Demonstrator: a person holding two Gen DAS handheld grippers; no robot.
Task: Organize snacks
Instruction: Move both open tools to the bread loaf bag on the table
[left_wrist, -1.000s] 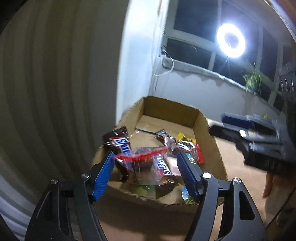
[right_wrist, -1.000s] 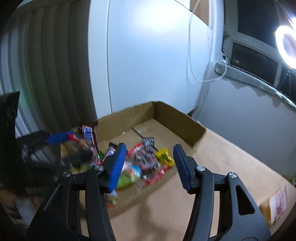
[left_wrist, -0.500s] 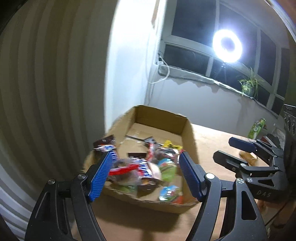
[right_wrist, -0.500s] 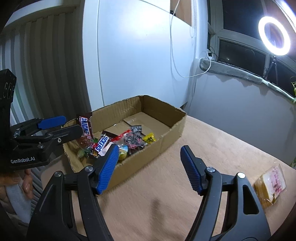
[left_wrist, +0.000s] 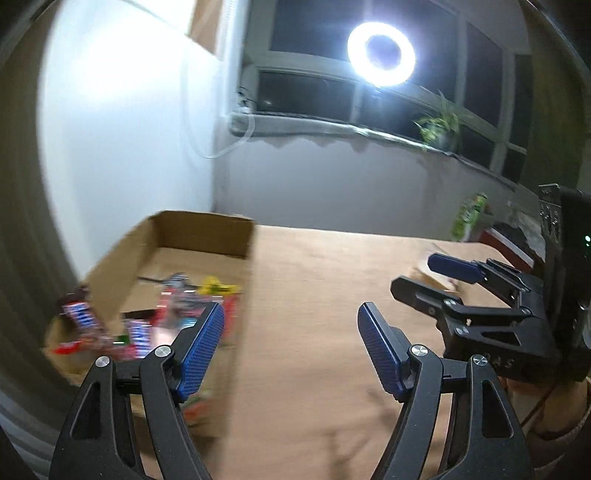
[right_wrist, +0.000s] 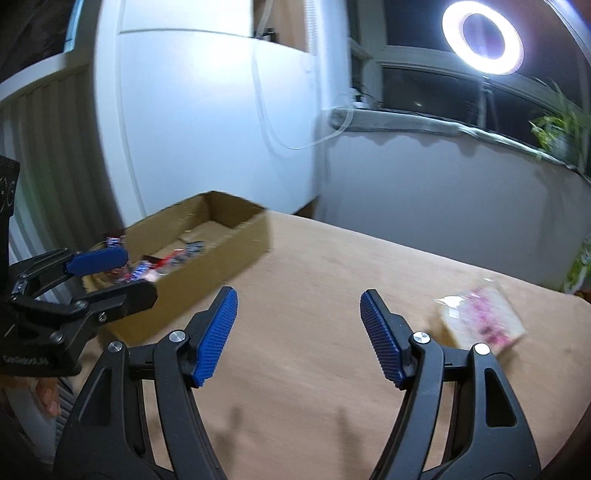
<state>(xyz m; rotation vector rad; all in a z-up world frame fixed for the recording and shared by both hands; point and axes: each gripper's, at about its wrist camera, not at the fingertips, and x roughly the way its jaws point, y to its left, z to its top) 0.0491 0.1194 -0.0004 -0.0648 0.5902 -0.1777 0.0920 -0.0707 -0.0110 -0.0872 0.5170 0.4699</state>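
both grippers, left gripper (left_wrist: 290, 347) and right gripper (right_wrist: 298, 334), gape empty. the pink snack packet (right_wrist: 480, 319) lies far right on the table (right_wrist: 314, 350); likely light, crinkly, slippery, best pinched across its flat middle.

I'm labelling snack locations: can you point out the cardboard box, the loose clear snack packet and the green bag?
cardboard box (right_wrist: 207, 291), right wrist view, on its outer side wall.
clear snack packet (right_wrist: 480, 314), right wrist view, on its middle.
green bag (left_wrist: 469, 218), left wrist view, on its front.
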